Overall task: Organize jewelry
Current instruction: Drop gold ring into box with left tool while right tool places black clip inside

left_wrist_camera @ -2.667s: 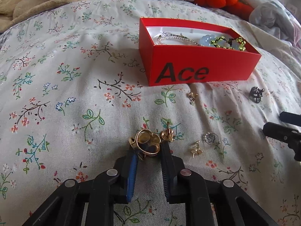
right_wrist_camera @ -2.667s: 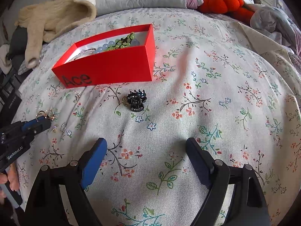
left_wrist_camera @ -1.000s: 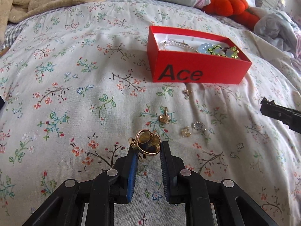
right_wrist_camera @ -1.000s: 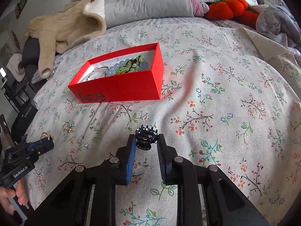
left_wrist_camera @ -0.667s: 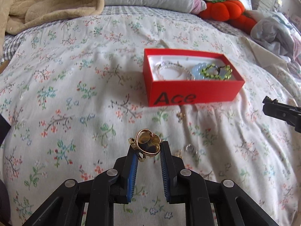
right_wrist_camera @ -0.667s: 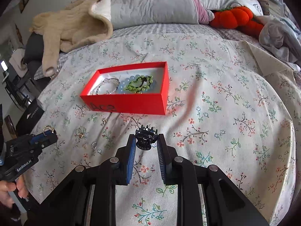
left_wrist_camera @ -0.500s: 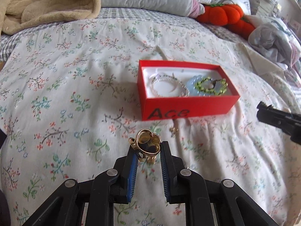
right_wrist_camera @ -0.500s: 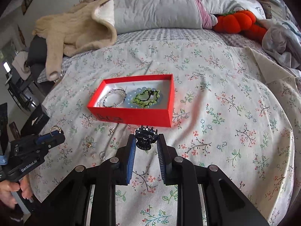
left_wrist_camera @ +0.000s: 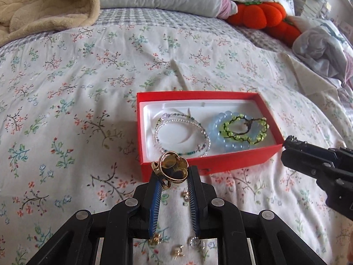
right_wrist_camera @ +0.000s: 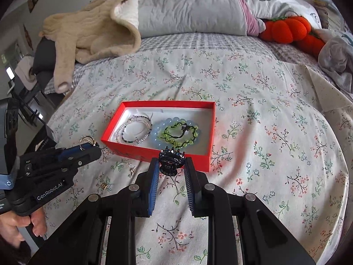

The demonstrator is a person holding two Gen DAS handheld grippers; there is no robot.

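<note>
A red box [left_wrist_camera: 205,162] with a white lining lies on the floral bedspread; it also shows in the right wrist view [right_wrist_camera: 114,124]. Inside lie a clear beaded bracelet [left_wrist_camera: 183,137], a pale blue bead bracelet [left_wrist_camera: 215,130] and a green bead bracelet [left_wrist_camera: 245,129]. My left gripper [left_wrist_camera: 173,175] is shut on a gold ring piece [left_wrist_camera: 171,170], held above the box's near edge. My right gripper [right_wrist_camera: 171,165] is shut on a small black hair claw [right_wrist_camera: 171,162], just short of the box's near wall. Several small earrings [left_wrist_camera: 178,251] lie on the bedspread below my left gripper.
A beige blanket [right_wrist_camera: 92,28] and grey pillows [right_wrist_camera: 187,6] lie at the head of the bed. An orange pumpkin plush [right_wrist_camera: 289,29] and crumpled clothes [right_wrist_camera: 337,59] sit at the far right. More small earrings [right_wrist_camera: 132,171] lie left of the box.
Both grippers have risen and moved toward the red box, each keeping its piece. The box now appears nearer and is seen more from above.
</note>
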